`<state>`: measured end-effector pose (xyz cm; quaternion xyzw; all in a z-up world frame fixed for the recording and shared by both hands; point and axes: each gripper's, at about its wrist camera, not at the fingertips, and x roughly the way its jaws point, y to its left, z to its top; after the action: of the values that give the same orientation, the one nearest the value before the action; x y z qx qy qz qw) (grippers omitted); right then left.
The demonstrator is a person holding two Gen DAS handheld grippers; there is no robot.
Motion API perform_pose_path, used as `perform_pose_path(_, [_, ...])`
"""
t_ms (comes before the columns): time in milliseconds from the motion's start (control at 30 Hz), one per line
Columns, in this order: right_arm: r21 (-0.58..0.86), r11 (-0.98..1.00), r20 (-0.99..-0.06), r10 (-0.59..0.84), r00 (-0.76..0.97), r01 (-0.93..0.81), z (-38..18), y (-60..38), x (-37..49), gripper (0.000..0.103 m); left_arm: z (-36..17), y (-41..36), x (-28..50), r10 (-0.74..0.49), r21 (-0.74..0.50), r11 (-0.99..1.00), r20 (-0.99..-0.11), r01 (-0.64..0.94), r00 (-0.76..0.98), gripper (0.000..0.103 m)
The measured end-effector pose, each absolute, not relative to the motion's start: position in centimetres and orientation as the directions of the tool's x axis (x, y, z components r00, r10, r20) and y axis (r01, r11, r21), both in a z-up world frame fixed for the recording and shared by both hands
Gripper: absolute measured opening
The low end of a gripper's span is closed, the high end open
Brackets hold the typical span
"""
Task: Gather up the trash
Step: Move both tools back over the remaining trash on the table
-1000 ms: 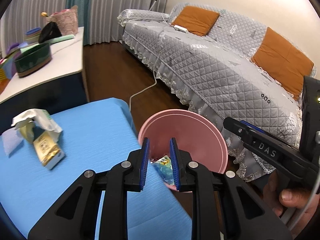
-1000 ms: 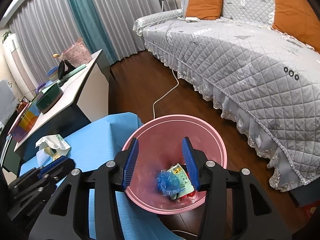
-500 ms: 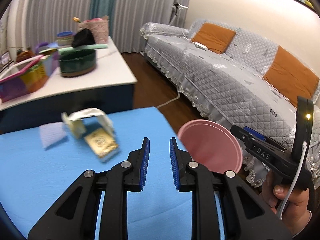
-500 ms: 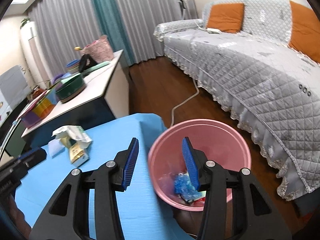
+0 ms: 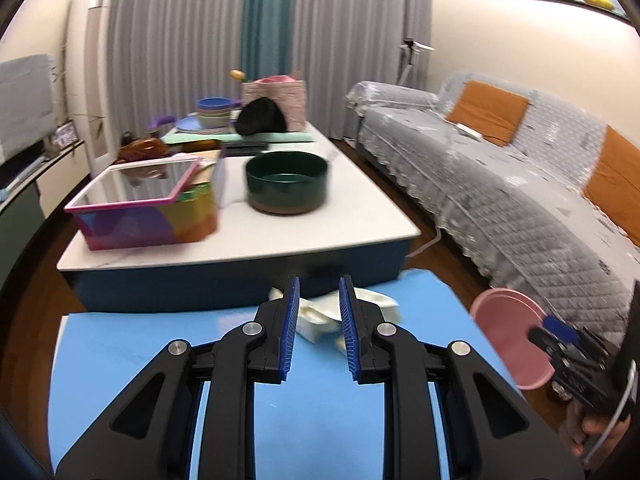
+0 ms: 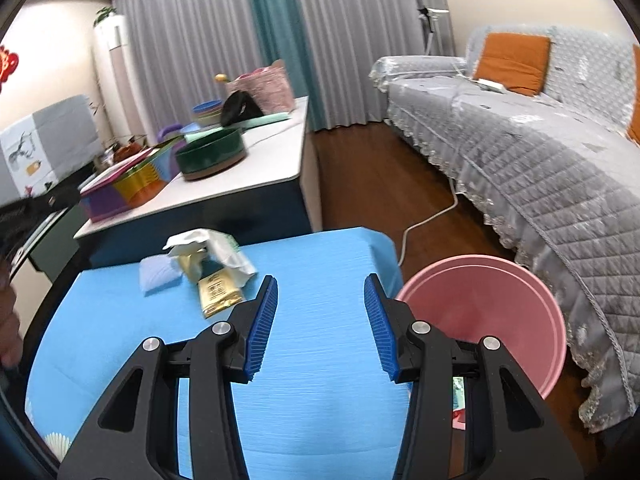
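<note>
Both pairs of jaws hold nothing: the left gripper (image 5: pixel 319 328) stands at a narrow gap and the right gripper (image 6: pixel 320 326) at a wider one, each above the blue tabletop (image 6: pixel 320 360). Off that tabletop's right edge stands the pink bin (image 6: pixel 492 312) on the floor, with scraps just visible inside it. At the tabletop's far edge lies the trash: crumpled white paper (image 6: pixel 208 250), a pale lilac pad (image 6: pixel 158 276) just left of it, and a gold packet (image 6: pixel 218 294) just in front.
</note>
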<state>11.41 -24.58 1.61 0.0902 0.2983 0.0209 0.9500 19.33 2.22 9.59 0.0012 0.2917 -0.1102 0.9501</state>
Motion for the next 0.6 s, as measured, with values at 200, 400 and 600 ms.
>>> perform_pose_path(200, [0.161, 0.987, -0.579, 0.117, 0.807, -0.028, 0.1, -22.6, 12.2, 0.046, 5.3, 6.1, 22.3, -0.169, -0.142, 0.984, -0.6, 0.104, 0.782, 0.021])
perform_pose_path(400, [0.142, 0.988, -0.599, 0.138, 0.789, -0.065, -1.4, -20.6, 13.6, 0.046, 1.3, 6.9, 24.5, -0.127, -0.129, 0.99, -0.65, 0.057, 0.749, 0.021])
perform_pose_path(600, [0.115, 0.985, -0.615, 0.173, 0.769, -0.129, -2.5, -17.5, 15.3, 0.07, -0.6, 7.8, 26.0, -0.106, -0.121, 0.992, -0.674, 0.032, 0.731, 0.022])
